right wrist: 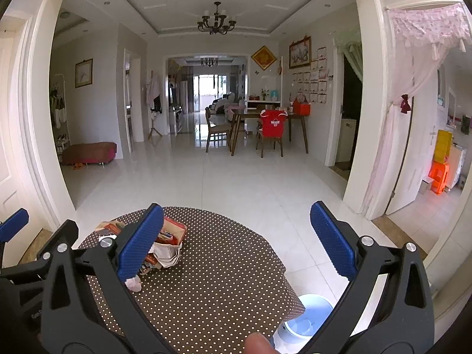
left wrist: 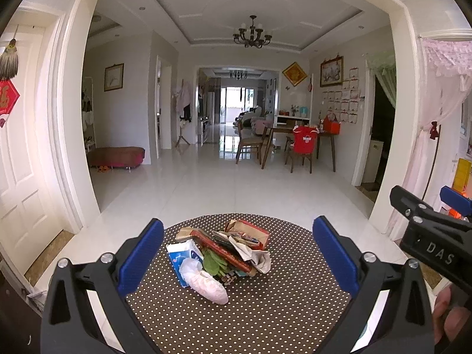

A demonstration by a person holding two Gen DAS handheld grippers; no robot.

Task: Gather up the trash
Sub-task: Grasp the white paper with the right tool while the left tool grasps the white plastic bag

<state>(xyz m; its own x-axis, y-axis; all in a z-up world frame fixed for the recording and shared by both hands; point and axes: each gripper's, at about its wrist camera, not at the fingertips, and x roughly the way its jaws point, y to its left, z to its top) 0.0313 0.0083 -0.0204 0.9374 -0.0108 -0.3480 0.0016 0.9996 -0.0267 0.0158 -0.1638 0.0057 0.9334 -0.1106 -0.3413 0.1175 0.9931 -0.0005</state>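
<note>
A heap of trash (left wrist: 224, 250) lies in the middle of a round table with a brown polka-dot cloth (left wrist: 280, 303): red cartons, crumpled paper, a blue-white tissue pack, green leaves and a white plastic bag. My left gripper (left wrist: 239, 256) is open and empty, its blue pads on either side of the heap and short of it. My right gripper (right wrist: 236, 242) is open and empty, to the right of the heap (right wrist: 165, 244), whose left part is hidden behind its left finger. The right gripper also shows at the right edge of the left wrist view (left wrist: 427, 206).
A light blue bin (right wrist: 309, 315) stands on the white tile floor just beyond the table's right edge (right wrist: 283, 268). Further off are a dining table with chairs (right wrist: 265, 129), a low red bench (right wrist: 88, 152) and open doorways on both sides.
</note>
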